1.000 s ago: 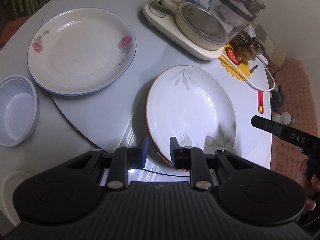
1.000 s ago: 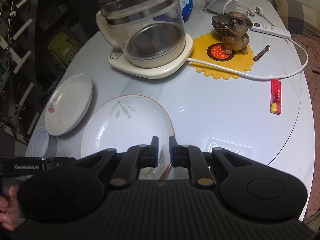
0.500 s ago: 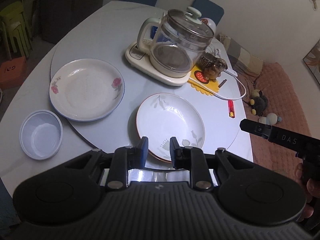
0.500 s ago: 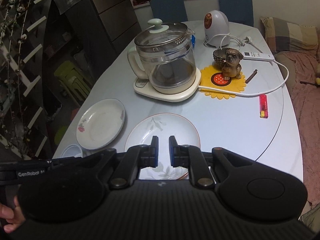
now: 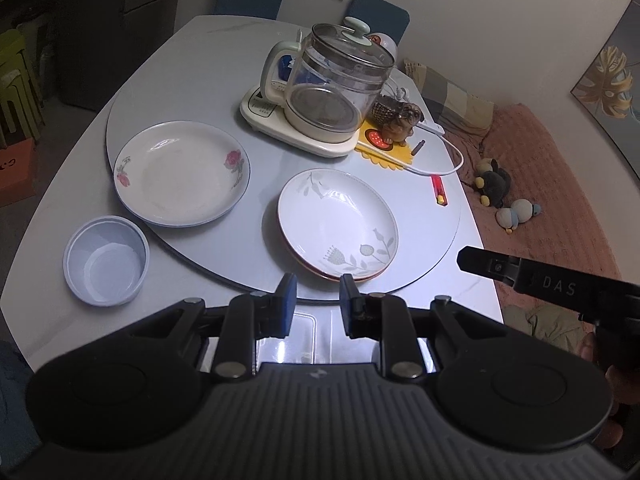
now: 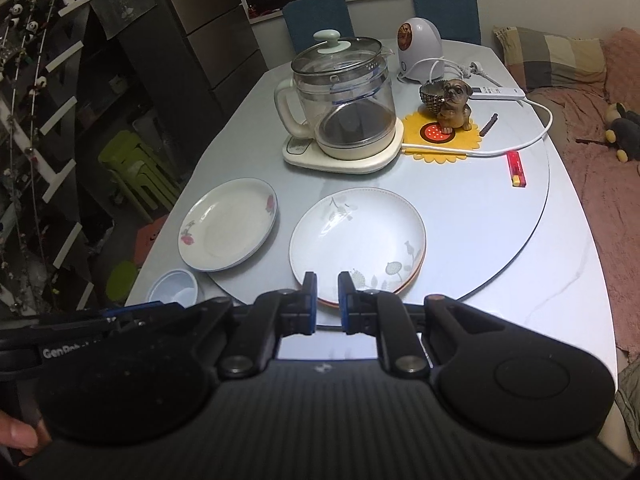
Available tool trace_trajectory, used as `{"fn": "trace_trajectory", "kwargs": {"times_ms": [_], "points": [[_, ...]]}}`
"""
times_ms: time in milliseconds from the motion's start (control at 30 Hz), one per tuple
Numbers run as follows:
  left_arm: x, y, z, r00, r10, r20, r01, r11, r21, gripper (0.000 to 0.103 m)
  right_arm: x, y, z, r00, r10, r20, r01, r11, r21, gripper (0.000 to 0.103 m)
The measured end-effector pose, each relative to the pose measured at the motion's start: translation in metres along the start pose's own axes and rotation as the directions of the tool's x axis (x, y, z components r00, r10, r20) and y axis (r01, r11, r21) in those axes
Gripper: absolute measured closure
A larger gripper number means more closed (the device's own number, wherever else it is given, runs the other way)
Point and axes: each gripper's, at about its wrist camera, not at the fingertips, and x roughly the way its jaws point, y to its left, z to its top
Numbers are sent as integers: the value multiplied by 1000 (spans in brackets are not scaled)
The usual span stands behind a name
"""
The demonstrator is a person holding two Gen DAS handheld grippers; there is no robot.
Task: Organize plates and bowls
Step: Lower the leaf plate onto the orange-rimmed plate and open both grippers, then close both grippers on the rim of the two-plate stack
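A white plate with grey leaf print and an orange rim (image 5: 338, 224) (image 6: 358, 238) lies on the grey turntable (image 5: 256, 248), near its front edge. A rose-print plate with a blue rim (image 5: 182, 172) (image 6: 228, 224) lies to its left. A small pale-blue bowl (image 5: 106, 260) (image 6: 175, 287) stands on the table, left of the turntable. My left gripper (image 5: 316, 288) is open a little, empty, held above the table's front edge. My right gripper (image 6: 325, 282) is narrowly open, empty, just before the leaf plate's near rim.
A glass kettle on a cream base (image 5: 332, 92) (image 6: 344, 108) stands behind the plates. A yellow mat with a dog figurine (image 6: 452, 104), a white cable (image 6: 532, 140), a red lighter (image 6: 516, 168), a remote and a white appliance (image 6: 418, 54) lie at the back right.
Both grippers have pulled back and up from the leaf plate, so the view is wider. The left gripper's fingers stand a little farther apart. The plates and bowl have not moved.
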Motion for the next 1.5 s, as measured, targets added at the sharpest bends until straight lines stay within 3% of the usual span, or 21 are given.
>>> {"fn": "trace_trajectory", "kwargs": {"times_ms": [300, 333, 400, 433, 467, 533, 567, 1000, 1367, 1500], "points": [[10, 6, 0, 999, -24, -31, 24, 1000, 13, 76, -5, 2, -13, 999, -30, 20, 29, 999, 43, 88], [14, 6, 2, 999, -25, -36, 25, 1000, 11, 74, -4, 0, -13, 999, -34, 19, 33, 998, 48, 87], [23, 6, 5, 999, -20, -47, 20, 1000, 5, 54, -1, -6, -12, 999, -41, 13, 40, 997, 59, 87], [28, 7, 6, 999, -16, -50, 16, 1000, 2, 50, 2, -9, -11, 999, -43, 9, 43, 997, 63, 86], [33, 7, 8, 999, -13, -53, 13, 1000, -1, 48, 5, -13, -9, 999, -49, 3, 48, 997, 68, 77], [44, 7, 12, 998, -10, -62, 10, 1000, -7, 48, 9, -22, -8, 999, -54, -2, 54, 995, 85, 62], [49, 7, 14, 998, -8, -65, 7, 1000, -11, 48, 12, -28, -7, 999, -53, -3, 53, 994, 93, 59], [127, 12, 43, 991, 66, -117, -76, 993, -85, 48, 78, -89, 24, 997, -10, -80, 17, 996, 88, 60], [193, 37, 51, 984, -1, -179, -7, 999, -45, 48, 146, -108, 18, 992, -35, -119, 57, 981, 186, 60], [215, 48, 50, 982, -21, -187, 5, 996, -87, 48, 173, -115, 14, 990, -61, -131, 86, 976, 201, 61]]}}
